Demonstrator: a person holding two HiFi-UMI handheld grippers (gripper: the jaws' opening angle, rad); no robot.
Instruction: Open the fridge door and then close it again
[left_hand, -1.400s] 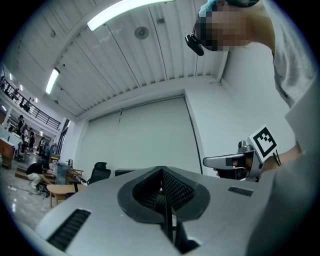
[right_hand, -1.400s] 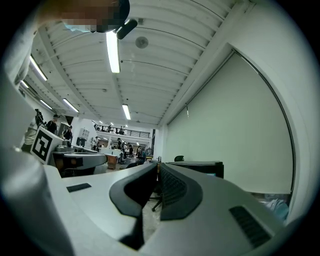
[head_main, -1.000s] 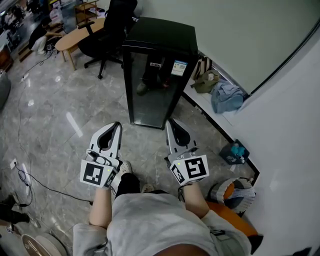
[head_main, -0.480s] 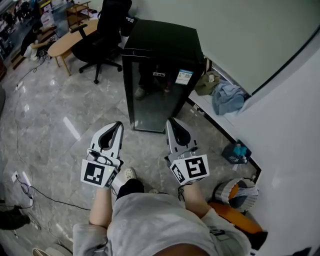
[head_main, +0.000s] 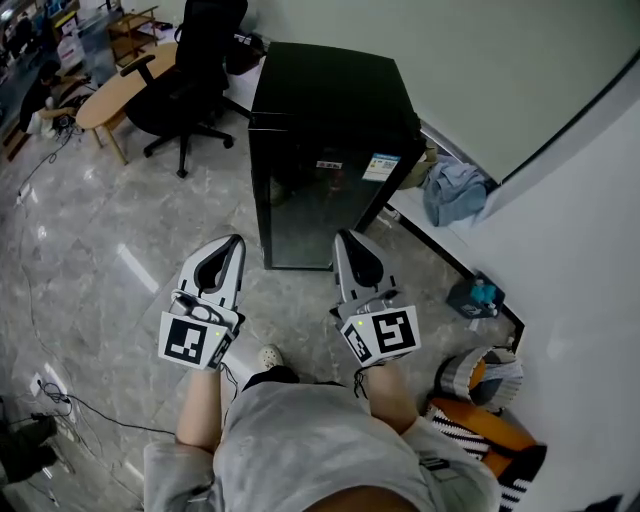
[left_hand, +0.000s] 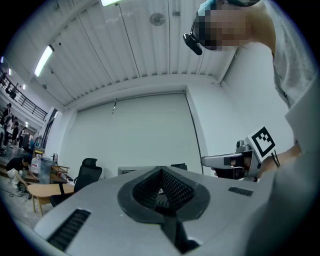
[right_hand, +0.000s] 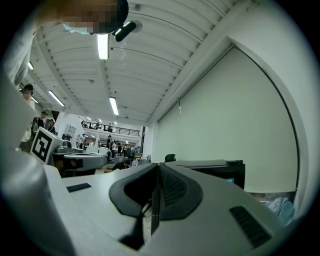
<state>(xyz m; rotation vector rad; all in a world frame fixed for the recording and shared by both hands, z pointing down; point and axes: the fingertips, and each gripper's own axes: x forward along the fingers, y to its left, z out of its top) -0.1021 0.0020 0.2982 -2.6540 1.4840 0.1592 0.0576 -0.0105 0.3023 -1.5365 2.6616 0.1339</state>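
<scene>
A small black fridge (head_main: 322, 110) with a dark glass door (head_main: 305, 205) stands on the floor ahead of me, door closed. Both grippers are held level a short way in front of that door, touching nothing. My left gripper (head_main: 228, 248) is shut and empty, in line with the door's left edge. My right gripper (head_main: 350, 243) is also shut and empty, in line with the door's right part. In the left gripper view the jaws (left_hand: 161, 172) meet, with the fridge top (left_hand: 131, 171) just beyond. In the right gripper view the fridge (right_hand: 222, 172) stands right of the closed jaws (right_hand: 157, 167).
A black office chair (head_main: 195, 60) and a wooden table (head_main: 115, 88) stand left of the fridge. Clothes and bags (head_main: 455, 190) lie along the wall at right, with a blue item (head_main: 475, 297) and a striped bag (head_main: 480, 372) nearer. Cables (head_main: 60, 390) trail on the floor at left.
The person has walked toward the fridge, which now looks nearer and larger. Both grippers travelled forward together and stayed shut.
</scene>
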